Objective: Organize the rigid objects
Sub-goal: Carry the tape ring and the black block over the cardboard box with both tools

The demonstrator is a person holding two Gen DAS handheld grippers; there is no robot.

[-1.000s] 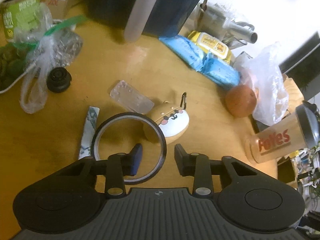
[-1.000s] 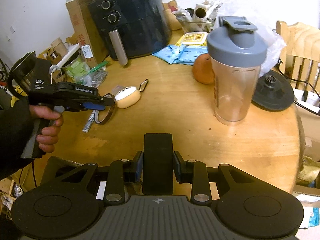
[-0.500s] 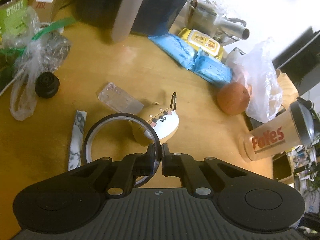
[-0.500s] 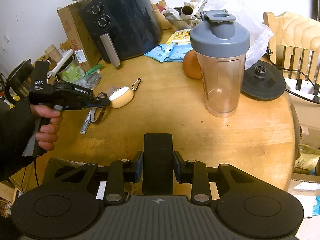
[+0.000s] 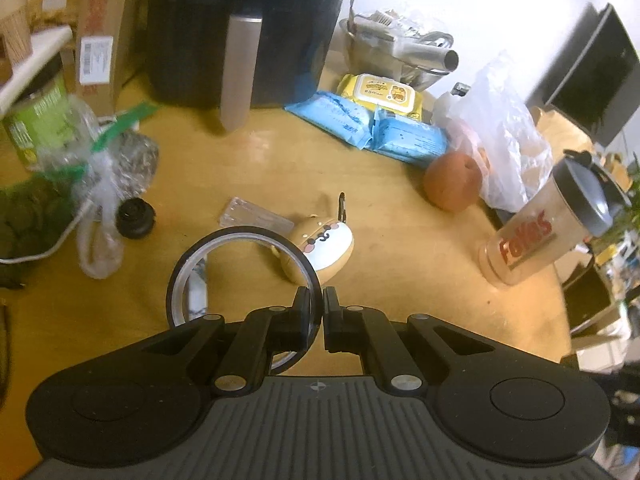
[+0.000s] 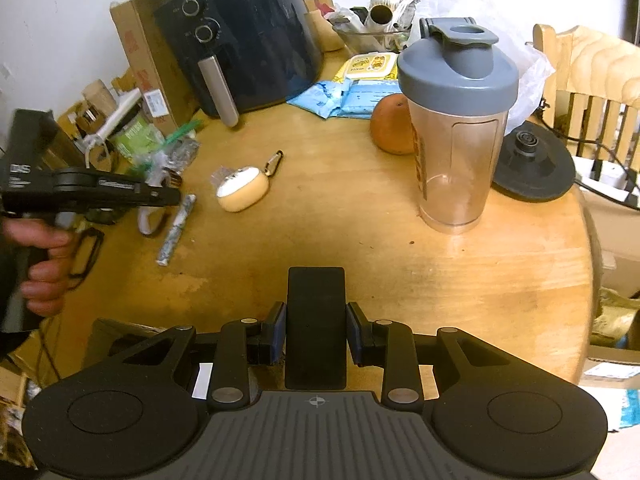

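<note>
Left gripper [image 5: 322, 307] clamps the rim of the tape ring [image 5: 240, 276], ring extending leftward; right gripper [image 6: 316, 330] clamps a black block [image 6: 316, 320]

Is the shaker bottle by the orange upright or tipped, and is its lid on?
Upright. The shaker bottle stands on its base on the table, grey lid on; whether the spout cap is snapped shut, I cannot tell.

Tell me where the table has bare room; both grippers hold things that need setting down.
Bare wood lies between the earbud case and shaker bottle, reaching the near table edge. Crowded: around the air fryer, wipes packs and bags.
</note>
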